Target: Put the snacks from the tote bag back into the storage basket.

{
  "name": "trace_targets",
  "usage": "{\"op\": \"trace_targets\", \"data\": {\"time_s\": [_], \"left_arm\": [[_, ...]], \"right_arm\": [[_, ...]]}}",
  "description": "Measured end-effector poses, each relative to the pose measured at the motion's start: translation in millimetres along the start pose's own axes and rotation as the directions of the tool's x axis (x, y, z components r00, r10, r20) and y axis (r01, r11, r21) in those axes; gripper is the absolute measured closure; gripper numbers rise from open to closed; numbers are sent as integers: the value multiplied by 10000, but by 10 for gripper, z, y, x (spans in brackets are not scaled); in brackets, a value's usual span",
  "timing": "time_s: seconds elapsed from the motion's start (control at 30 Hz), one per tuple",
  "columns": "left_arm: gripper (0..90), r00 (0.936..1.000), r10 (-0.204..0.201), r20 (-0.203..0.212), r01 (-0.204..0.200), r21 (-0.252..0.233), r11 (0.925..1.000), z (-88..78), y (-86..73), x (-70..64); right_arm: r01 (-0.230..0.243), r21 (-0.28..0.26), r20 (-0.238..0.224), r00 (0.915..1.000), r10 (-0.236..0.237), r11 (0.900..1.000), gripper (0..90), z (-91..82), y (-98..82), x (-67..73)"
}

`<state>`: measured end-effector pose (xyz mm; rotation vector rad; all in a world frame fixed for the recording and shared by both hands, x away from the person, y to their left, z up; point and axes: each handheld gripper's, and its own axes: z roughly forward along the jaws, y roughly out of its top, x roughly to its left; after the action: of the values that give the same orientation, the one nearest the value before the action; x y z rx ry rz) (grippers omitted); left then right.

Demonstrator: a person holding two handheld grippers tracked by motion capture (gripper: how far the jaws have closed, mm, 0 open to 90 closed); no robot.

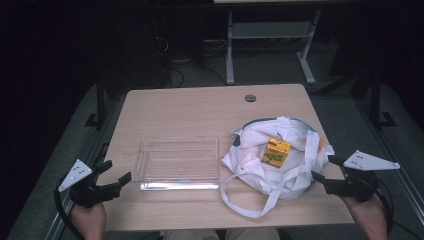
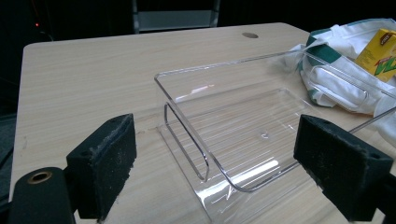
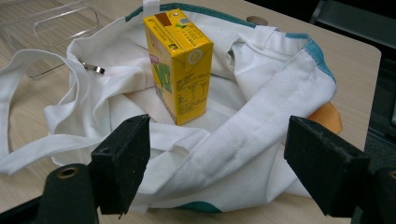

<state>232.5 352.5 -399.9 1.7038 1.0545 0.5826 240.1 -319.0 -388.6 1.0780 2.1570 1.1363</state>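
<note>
Two grippers, both with jaws spread wide, holding nothing. Biggest first: wooden table [image 1: 200,110], light grain, cable hole [image 1: 250,98] near far edge. White cloth bag [image 1: 280,170] lies slumped on the right half, mouth open upward, teal trim at the rim, one long strap [image 1: 240,200] looping toward the near edge. Something orange pokes out from under the bag's right side; can't tell what it is. Clear plastic tray [image 1: 150,177] sits left of the bag, just beside it, flat on the table, nothing in it.

Yellow drink carton [image 1: 276,151] stands upright inside the bag, on the cloth, about mid-bag. In the right gripper view the carton [image 3: 180,65] is straight ahead between the jaws but well beyond them, no contact. Small metal clip [image 3: 93,68] on the bag's inner cloth, left of the carton.

Left gripper [image 1: 114,176] hovers at the near-left table edge, pointing at the tray's left end, close but apart. In the left gripper view the tray [image 2: 205,154] corner sits between the open jaws. Right gripper [image 1: 327,169] is at the bag's right side, tips close to the cloth; contact unclear.
</note>
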Motion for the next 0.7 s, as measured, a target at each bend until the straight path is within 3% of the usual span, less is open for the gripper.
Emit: {"op": "trace_targets", "data": {"time_s": [0.3, 0.43, 0.7], "left_arm": [[125, 10000, -34, -3, 34, -22, 10000, -2, -1, -13], [125, 10000, -70, -51, 70, -34, 10000, -10, -4, -11], [125, 10000, -81, 20, 81, -79, 9999, -15, -7, -1]], "right_arm": [[65, 378, -191, 9998, -58, 9993, 219, 0, -8, -17], [-16, 715, -493, 9988, 51, 9974, 210, 10, -3, -44], [508, 1371, -917, 9950, -384, 9893, 194, 36, 157, -79]]}}
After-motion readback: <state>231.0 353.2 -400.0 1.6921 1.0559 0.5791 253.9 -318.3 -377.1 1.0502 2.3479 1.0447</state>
